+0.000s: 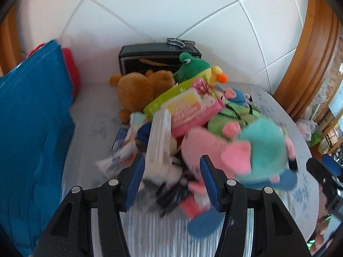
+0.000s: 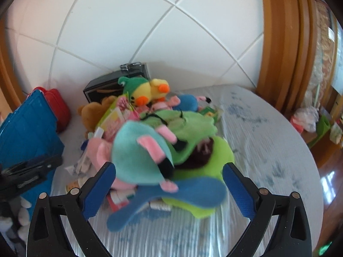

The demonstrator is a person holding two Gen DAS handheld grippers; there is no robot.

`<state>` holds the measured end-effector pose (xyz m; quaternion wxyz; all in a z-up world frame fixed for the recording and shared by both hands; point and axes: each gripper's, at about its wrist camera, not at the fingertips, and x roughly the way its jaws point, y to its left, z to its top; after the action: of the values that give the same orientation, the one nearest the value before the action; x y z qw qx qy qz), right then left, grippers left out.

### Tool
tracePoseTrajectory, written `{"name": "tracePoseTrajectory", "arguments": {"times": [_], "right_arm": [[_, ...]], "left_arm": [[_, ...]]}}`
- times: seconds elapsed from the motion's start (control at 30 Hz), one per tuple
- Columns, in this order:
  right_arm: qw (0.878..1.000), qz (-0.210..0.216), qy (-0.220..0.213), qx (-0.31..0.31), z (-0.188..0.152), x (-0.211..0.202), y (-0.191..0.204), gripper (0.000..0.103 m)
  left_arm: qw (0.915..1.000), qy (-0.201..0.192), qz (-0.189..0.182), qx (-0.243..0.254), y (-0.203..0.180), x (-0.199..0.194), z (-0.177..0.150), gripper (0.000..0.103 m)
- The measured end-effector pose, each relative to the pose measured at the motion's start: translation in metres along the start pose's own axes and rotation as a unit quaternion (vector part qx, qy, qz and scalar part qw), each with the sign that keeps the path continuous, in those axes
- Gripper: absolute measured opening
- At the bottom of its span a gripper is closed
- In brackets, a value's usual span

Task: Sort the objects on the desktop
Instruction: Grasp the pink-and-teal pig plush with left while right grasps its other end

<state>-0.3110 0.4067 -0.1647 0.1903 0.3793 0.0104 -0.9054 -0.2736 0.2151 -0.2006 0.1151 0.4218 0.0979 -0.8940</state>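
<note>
On the bench, against the tiled wall, the toys lie in one loose heap: a brown bear, a frog-hat duck, a pink wipes pack and a teal-and-pink plush at the front. The left gripper has its fingers apart before a white carton, gripping nothing. The right gripper is also spread wide around the teal plush, not yet closed. I think the risk is the heap itself: pulling one soft toy could drag its neighbours or tip the carton, and the blue crate stands just beside.
</note>
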Motion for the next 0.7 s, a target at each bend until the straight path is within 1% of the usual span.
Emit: {"name": "tracePoseTrajectory", "arguments": {"times": [0.07, 0.17, 0.2, 0.23, 0.3, 0.33, 0.37, 0.43, 0.47, 0.5, 0.53, 0.57, 0.6, 0.63, 0.7], "right_arm": [[1.000, -0.009, 0.001, -0.006, 0.013, 0.013, 0.008, 0.102], [1.000, -0.020, 0.003, -0.001, 0.029, 0.033, 0.012, 0.102], [1.000, -0.017, 0.003, 0.003, 0.032, 0.039, 0.013, 0.102], [1.000, -0.016, 0.006, 0.006, 0.035, 0.048, 0.013, 0.102], [0.999, -0.023, 0.023, 0.000, 0.034, 0.066, 0.013, 0.103], [0.999, -0.029, 0.043, -0.006, 0.030, 0.075, 0.012, 0.102], [0.998, -0.025, 0.054, -0.009, 0.021, 0.080, 0.009, 0.102], [0.998, -0.017, 0.059, -0.007, 0.003, 0.076, -0.001, 0.102], [0.998, -0.013, 0.062, -0.001, -0.010, 0.070, -0.008, 0.102], [0.997, -0.008, 0.070, 0.008, -0.023, 0.065, -0.016, 0.102], [0.996, 0.000, 0.084, 0.016, -0.040, 0.061, -0.024, 0.102], [0.995, -0.001, 0.094, 0.015, -0.052, 0.059, -0.027, 0.102], [0.994, -0.010, 0.105, 0.008, -0.071, 0.056, -0.029, 0.102], [0.994, -0.007, 0.105, 0.004, -0.080, 0.054, -0.030, 0.102], [0.993, 0.013, 0.113, 0.008, -0.097, 0.049, -0.031, 0.102]], "left_arm": [[0.9999, -0.005, -0.006, 0.015, -0.009, 0.012, 0.016, 0.053], [0.9989, -0.013, 0.011, 0.044, -0.028, 0.039, 0.036, 0.053], [0.9984, -0.006, 0.018, 0.053, -0.034, 0.052, 0.039, 0.053], [0.9981, 0.001, 0.015, 0.059, -0.037, 0.061, 0.039, 0.053], [0.9961, 0.036, 0.001, 0.080, -0.045, 0.082, 0.031, 0.053], [0.9949, 0.042, -0.004, 0.092, -0.049, 0.086, 0.021, 0.053], [0.9946, 0.031, -0.004, 0.099, -0.050, 0.082, 0.012, 0.053], [0.9930, -0.010, -0.012, 0.117, -0.052, 0.061, -0.012, 0.053], [0.9918, -0.026, -0.020, 0.123, -0.051, 0.048, -0.023, 0.053], [0.9911, -0.036, -0.032, 0.124, -0.049, 0.036, -0.034, 0.056], [0.9915, -0.040, -0.040, 0.117, -0.047, 0.027, -0.042, 0.061], [0.9917, -0.039, -0.050, 0.112, -0.045, 0.021, -0.050, 0.064], [0.9918, -0.035, -0.055, 0.110, -0.044, 0.019, -0.058, 0.070], [0.9922, -0.030, -0.054, 0.108, -0.044, 0.021, -0.066, 0.076], [0.9927, -0.018, -0.055, 0.106, -0.044, 0.024, -0.080, 0.078]]}}
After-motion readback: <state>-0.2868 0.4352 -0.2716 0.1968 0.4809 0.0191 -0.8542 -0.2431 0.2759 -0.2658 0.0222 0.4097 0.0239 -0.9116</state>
